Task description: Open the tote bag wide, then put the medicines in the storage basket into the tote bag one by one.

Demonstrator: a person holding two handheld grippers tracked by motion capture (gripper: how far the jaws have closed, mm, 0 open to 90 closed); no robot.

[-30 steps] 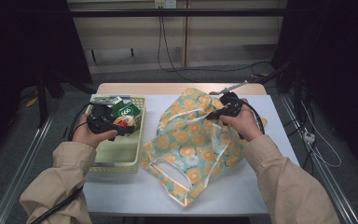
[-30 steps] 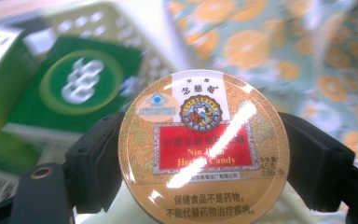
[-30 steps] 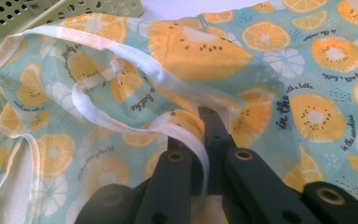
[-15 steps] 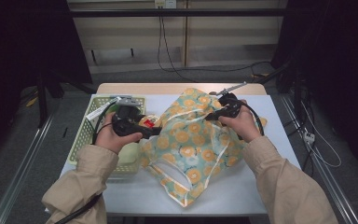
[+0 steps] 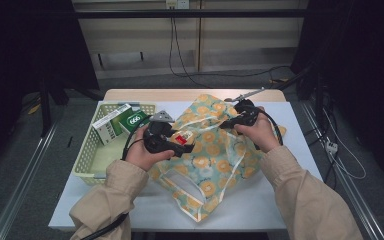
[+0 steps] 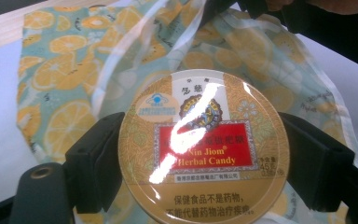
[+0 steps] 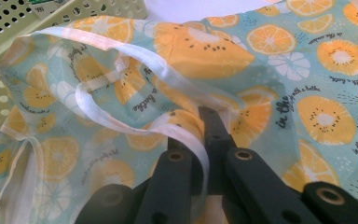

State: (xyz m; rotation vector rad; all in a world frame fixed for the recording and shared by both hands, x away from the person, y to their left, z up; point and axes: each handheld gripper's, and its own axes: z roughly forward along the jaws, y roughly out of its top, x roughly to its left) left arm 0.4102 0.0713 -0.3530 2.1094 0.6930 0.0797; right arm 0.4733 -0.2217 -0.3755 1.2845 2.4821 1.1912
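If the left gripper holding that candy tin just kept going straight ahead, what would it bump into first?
Most likely the orange-print bag. The left gripper holds the round candy tin pointed at the bag's fabric, which lies right beyond the tin. Depth is unclear, so it may enter the bag's mouth, held up by the right gripper.

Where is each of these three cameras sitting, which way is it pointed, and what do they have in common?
High view: above the person's side, facing forward and down on the table; both sleeves, hands and the left gripper show.
Left gripper view: on the left gripper, looking along its jaws clamping a candy tin.
Right gripper view: on the right gripper, looking along its jaws pinching the fruit-print bag.
Shared: the bag appears in all three.
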